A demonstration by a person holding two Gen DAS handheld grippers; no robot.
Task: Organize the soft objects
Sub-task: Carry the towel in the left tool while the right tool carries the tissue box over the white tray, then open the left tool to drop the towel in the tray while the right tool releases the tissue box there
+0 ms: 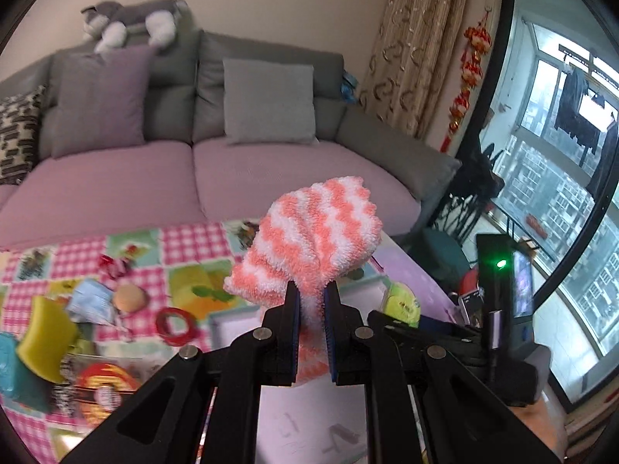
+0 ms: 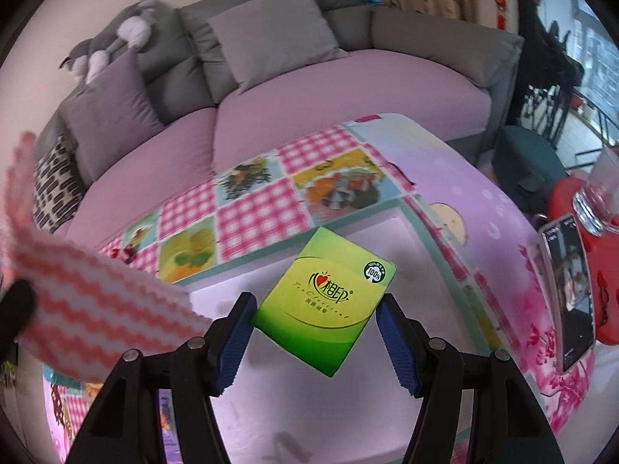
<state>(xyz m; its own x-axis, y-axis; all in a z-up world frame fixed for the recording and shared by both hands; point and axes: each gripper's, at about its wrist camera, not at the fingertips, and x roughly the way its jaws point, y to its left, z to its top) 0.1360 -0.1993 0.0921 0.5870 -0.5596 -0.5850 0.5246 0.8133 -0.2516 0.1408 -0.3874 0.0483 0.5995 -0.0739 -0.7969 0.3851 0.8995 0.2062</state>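
Left gripper (image 1: 312, 301) is clamped on a fluffy pink-and-white zigzag sock (image 1: 309, 247), held upright above the patchwork-clothed table (image 1: 185, 243). Right gripper (image 2: 315, 321) is spread wide around a flat green tissue pack (image 2: 325, 301), not touching it. Only the right view shows the pack; a yellow tennis ball (image 1: 402, 303) appears only in the left.

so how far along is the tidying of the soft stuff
Nothing looks put away yet. In hand: the left gripper is shut on a fluffy pink-and-white sock, lifted above the table. The right gripper is open with its fingers either side of a green tissue pack, not gripping it. Left: placing the sock, picking up the tissue pack, and the clutter on the table's left side, including a yellow sponge.
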